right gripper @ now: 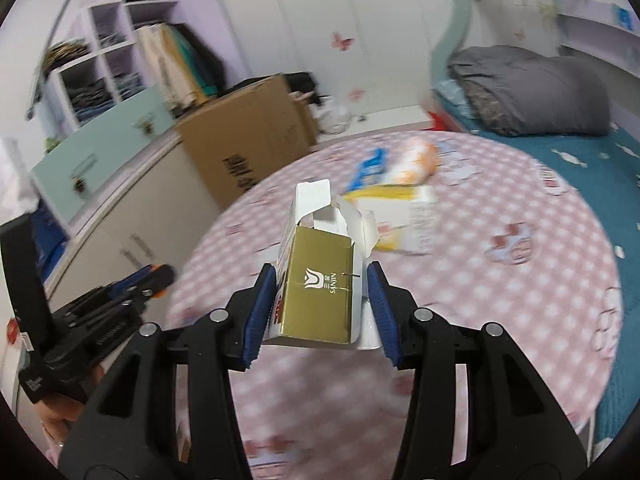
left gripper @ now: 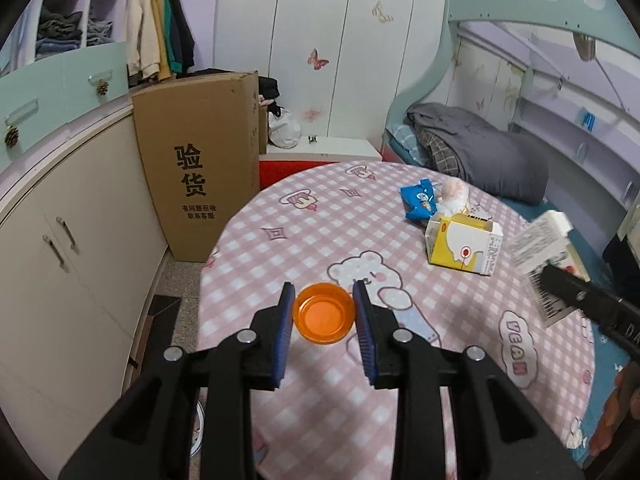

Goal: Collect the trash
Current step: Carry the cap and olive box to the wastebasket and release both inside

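Observation:
My left gripper (left gripper: pixel 324 296) is shut on a small orange cup (left gripper: pixel 324 314), held above the pink checked table (left gripper: pixel 320 232). My right gripper (right gripper: pixel 322 280) is shut on a gold and white carton (right gripper: pixel 320 292) with open flaps, held above the table; the carton also shows at the right edge of the left wrist view (left gripper: pixel 540 252). On the table's far side lie a yellow and white box (left gripper: pixel 464 246), a blue snack wrapper (left gripper: pixel 418 200) and a crumpled pale bag (left gripper: pixel 454 196). The right wrist view is blurred.
A tall cardboard box (left gripper: pixel 200 160) stands on the floor left of the table by cream cabinets (left gripper: pixel 60 260). A bed with a grey quilt (left gripper: pixel 480 148) lies beyond the table on the right. White wardrobe doors (left gripper: pixel 320 40) are behind.

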Available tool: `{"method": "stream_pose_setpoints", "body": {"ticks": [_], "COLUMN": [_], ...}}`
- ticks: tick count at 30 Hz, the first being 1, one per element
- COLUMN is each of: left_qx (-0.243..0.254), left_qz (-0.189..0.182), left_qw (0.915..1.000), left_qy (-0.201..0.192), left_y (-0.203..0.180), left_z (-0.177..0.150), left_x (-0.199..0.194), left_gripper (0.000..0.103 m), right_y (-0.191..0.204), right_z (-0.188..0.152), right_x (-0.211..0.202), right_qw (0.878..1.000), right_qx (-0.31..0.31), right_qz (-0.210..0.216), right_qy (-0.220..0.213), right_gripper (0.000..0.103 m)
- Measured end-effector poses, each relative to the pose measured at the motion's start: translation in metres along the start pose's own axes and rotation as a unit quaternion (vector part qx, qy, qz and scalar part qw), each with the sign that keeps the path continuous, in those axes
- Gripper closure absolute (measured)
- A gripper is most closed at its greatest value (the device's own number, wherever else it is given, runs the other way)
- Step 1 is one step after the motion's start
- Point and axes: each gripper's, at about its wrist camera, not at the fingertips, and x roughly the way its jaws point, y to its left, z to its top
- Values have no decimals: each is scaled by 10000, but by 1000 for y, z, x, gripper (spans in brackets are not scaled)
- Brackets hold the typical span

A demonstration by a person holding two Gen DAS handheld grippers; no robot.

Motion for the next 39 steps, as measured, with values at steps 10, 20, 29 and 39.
{"method": "stream_pose_setpoints", "body": {"ticks": [10, 20, 29, 39], "left_qx": [-374, -969, -1523, -1979], "left_qz": [137, 636, 1010, 1297], "left_qw": [9992, 9932, 9822, 9692], "left_qy": [-80, 116, 424, 685], "left_y": [61, 159, 240, 296], "left_z": [-26, -65, -102, -129], "left_x": [-38, -45, -35, -18], "left_gripper": [74, 74, 74, 74], "right_y": [99, 193, 264, 302], "right_z": [-29, -66, -103, -125], "right_x": [33, 89, 144, 195], "right_qw": [9948, 9794, 9624, 9520], "right_qx": [-550, -1097, -1508, -1787], "right_qz": [703, 1298, 1541, 1494], "right_qy": [490, 1089, 1652, 1986], "right_gripper": [57, 57, 57, 57]}}
